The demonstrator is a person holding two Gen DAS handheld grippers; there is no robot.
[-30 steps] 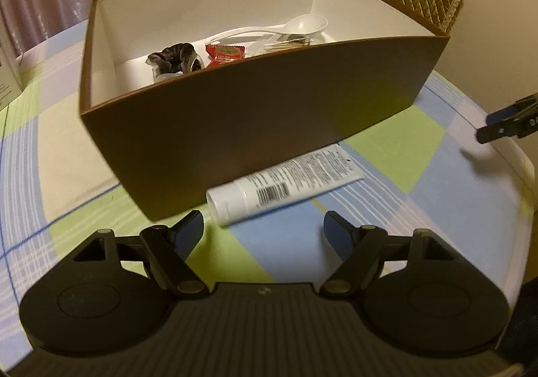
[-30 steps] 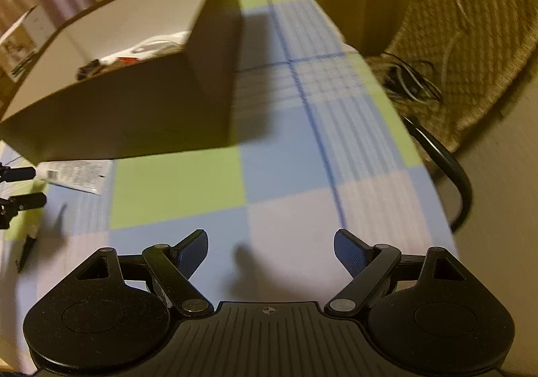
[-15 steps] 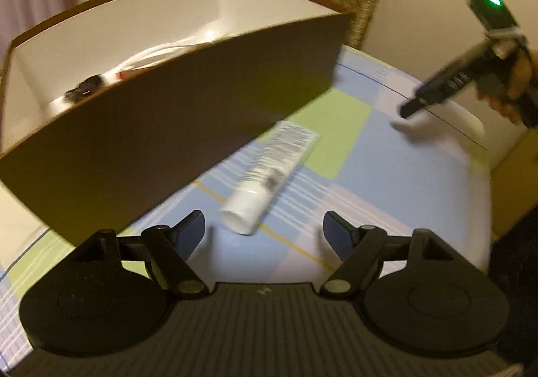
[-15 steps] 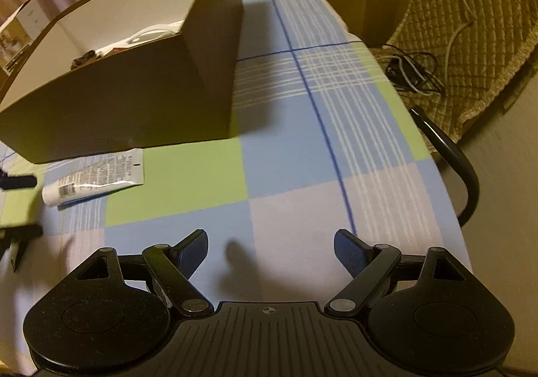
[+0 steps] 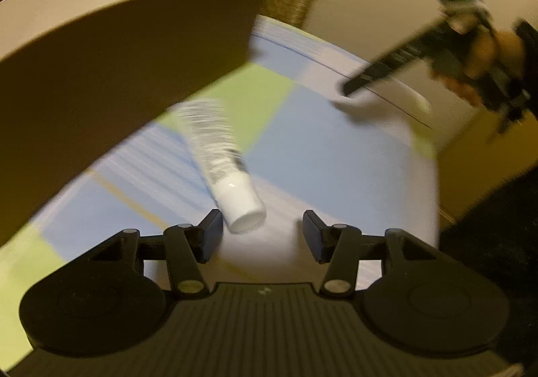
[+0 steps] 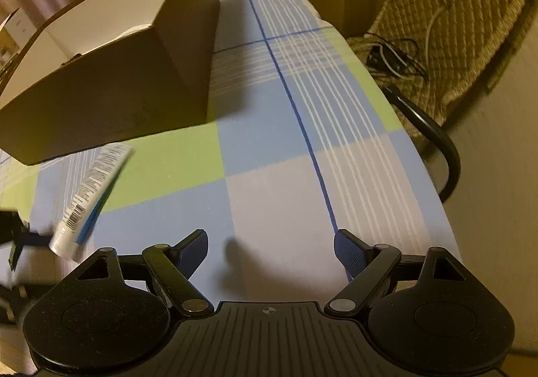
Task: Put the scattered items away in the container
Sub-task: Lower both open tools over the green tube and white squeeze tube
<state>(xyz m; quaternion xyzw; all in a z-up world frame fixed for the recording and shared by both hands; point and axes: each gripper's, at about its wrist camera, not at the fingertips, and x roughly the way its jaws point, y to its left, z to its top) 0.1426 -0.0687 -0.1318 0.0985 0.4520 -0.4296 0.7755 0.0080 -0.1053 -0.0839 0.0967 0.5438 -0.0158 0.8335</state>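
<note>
A white tube [image 5: 222,155] with a barcode lies on the checked tablecloth, in front of the brown box [image 5: 117,57]. Its capped end points at my left gripper [image 5: 262,236]. The jaws are closing, with the cap just inside them beside the left finger [image 5: 212,236] and a gap on the right side. In the right wrist view the tube [image 6: 90,189] lies at the lower left, beside the box [image 6: 111,98], which holds several items. My right gripper [image 6: 270,249] stands open over bare cloth with nothing between its fingers.
The table's right edge curves close by, with a black chair arm [image 6: 437,141] just past it. A quilted chair cushion [image 6: 454,24] with cables [image 6: 393,54] sits beyond. A white carton [image 6: 16,24] stands at the far left behind the box.
My left gripper has swung round to the tube's capped end and come close to it, and its jaws have narrowed. The tube has turned on the cloth. The right gripper stayed in place.
</note>
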